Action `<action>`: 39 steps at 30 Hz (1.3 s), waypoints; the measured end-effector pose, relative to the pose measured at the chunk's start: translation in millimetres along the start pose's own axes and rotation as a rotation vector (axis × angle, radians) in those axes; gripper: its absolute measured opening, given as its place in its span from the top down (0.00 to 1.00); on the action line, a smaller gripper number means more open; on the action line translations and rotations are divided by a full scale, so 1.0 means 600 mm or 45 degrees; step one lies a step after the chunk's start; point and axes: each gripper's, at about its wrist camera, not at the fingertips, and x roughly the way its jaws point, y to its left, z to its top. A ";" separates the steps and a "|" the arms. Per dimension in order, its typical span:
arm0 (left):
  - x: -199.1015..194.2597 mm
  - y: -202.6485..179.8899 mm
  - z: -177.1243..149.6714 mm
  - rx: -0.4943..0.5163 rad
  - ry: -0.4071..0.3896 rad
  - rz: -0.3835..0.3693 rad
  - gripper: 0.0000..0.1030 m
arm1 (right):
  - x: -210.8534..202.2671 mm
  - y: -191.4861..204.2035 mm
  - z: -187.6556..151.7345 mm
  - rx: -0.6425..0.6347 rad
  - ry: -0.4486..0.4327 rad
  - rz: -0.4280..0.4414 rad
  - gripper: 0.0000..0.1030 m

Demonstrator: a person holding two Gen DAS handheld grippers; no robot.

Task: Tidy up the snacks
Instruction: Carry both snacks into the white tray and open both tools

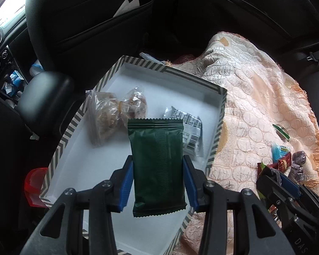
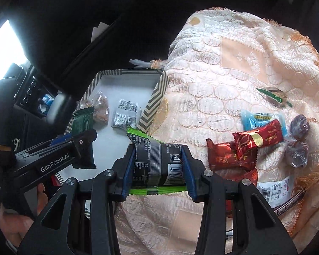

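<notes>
My left gripper is shut on a dark green snack packet, held above a white box with a striped rim. In the box lie two clear bags of brown snacks and a silver packet. My right gripper is shut on a black packet with bright green ends, over the peach cloth just right of the box. Loose snacks stay on the cloth: red packets, a blue packet, dark wrapped sweets and a green-edged bar. The left gripper with its green packet shows at left.
The peach quilted cloth covers a car seat. A black seat back with a pocket rises behind the box, an armrest and dashboard to the left. A red object sits by the box's left side. A hand holds the left gripper.
</notes>
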 end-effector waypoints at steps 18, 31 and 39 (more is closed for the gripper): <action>0.070 0.064 0.019 -0.088 0.063 0.057 0.55 | 0.104 0.102 0.071 -0.170 0.066 -0.018 0.61; 0.106 0.090 0.019 -0.129 0.092 0.090 0.55 | 0.185 0.145 0.106 -0.256 0.100 -0.093 0.61; 0.116 0.093 0.011 -0.152 0.110 0.087 0.55 | 0.203 0.187 0.111 -0.362 0.072 -0.156 0.61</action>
